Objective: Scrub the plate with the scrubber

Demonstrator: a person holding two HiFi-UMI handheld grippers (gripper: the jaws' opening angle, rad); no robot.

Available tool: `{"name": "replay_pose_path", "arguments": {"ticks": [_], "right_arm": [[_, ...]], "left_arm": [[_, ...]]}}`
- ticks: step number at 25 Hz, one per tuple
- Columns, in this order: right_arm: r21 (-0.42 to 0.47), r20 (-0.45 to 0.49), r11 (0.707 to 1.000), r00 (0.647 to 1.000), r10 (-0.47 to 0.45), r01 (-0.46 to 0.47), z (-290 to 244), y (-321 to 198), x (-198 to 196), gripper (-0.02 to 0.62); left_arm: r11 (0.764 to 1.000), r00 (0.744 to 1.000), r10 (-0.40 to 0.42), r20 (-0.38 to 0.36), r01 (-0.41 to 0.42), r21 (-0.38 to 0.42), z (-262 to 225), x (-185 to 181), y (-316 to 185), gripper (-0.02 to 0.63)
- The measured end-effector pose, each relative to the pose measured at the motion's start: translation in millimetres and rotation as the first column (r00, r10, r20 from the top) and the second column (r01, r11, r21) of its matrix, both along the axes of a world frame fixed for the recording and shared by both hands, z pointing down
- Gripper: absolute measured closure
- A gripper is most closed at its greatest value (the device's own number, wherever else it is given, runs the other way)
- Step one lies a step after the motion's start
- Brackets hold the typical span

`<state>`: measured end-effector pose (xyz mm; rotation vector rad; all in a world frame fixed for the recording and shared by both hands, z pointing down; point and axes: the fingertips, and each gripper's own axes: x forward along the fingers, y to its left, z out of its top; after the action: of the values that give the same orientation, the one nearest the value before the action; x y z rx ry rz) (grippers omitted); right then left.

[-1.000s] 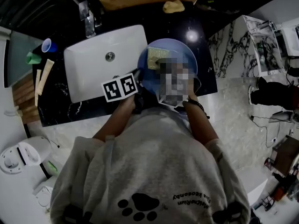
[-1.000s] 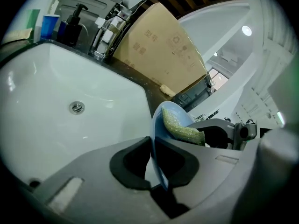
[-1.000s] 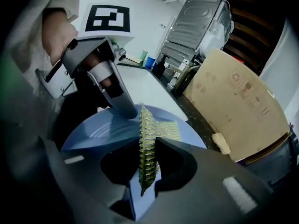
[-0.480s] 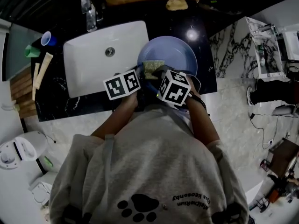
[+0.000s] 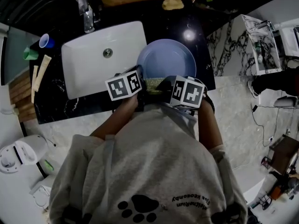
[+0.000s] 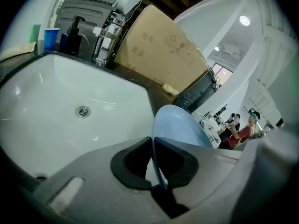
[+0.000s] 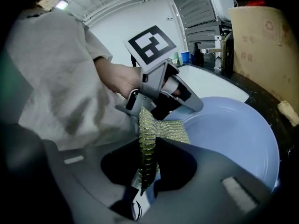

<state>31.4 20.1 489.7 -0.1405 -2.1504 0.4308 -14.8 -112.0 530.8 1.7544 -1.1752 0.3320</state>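
Jaws of left gripper, just closing tighter, pinch rim of plate on counter beside sink; right gripper clenches scrubber against plate's near edge; scrubbing seemingly under way, most of plate face left

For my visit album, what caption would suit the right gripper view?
The right claw pinches a mesh scrubber at the blue plate's edge while the left claw clamps its rim.

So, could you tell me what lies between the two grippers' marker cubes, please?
The scrubber, held by the right gripper, lies there at the near rim of the plate; the head view shows it.
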Motion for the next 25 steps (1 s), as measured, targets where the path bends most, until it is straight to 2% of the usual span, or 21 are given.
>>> {"name": "replay_pose_path", "arguments": {"ticks": [4,7,9,11,16,19,21,23,25], "right_arm": [[-0.013,0.047,1.0,0.999,-0.021,0.022,-22,9,3,0.522],[0.088,0.074,0.996,0.997,0.014,-0.021,-45,-6,11,0.522],[0.194,0.1,0.978,0.994,0.053,-0.072,-63,-25,17,0.522],[0.311,0.112,0.941,0.988,0.102,-0.133,-77,-47,25,0.52],[0.532,0.068,0.811,0.967,0.247,-0.244,-74,-94,48,0.52],[0.635,0.022,0.73,0.951,0.309,-0.252,-60,-117,57,0.52],[0.697,-0.027,0.684,0.945,0.325,-0.215,-48,-129,63,0.52],[0.733,-0.084,0.662,0.944,0.318,-0.158,-35,-139,67,0.52],[0.748,-0.132,0.655,0.943,0.304,-0.106,-21,-146,71,0.52]], "left_arm": [[1.0,1.0,0.0,0.007,0.0,0.011,-1,0,0,0.589],[1.0,1.0,0.005,0.019,-0.006,0.017,-1,0,0,0.589],[1.0,1.0,0.009,0.026,-0.01,0.021,-1,1,0,0.589],[1.0,0.999,0.009,0.032,-0.01,0.021,-1,0,0,0.589],[0.999,0.997,0.019,0.078,-0.021,0.03,0,1,-2,0.588],[0.998,0.993,0.032,0.11,-0.037,0.044,-1,3,-4,0.584],[0.997,0.99,0.043,0.133,-0.05,0.054,-1,4,-4,0.583],[0.996,0.987,0.054,0.152,-0.065,0.062,-1,5,-4,0.58],[0.995,0.985,0.063,0.163,-0.075,0.067,-1,6,-5,0.578]]}}
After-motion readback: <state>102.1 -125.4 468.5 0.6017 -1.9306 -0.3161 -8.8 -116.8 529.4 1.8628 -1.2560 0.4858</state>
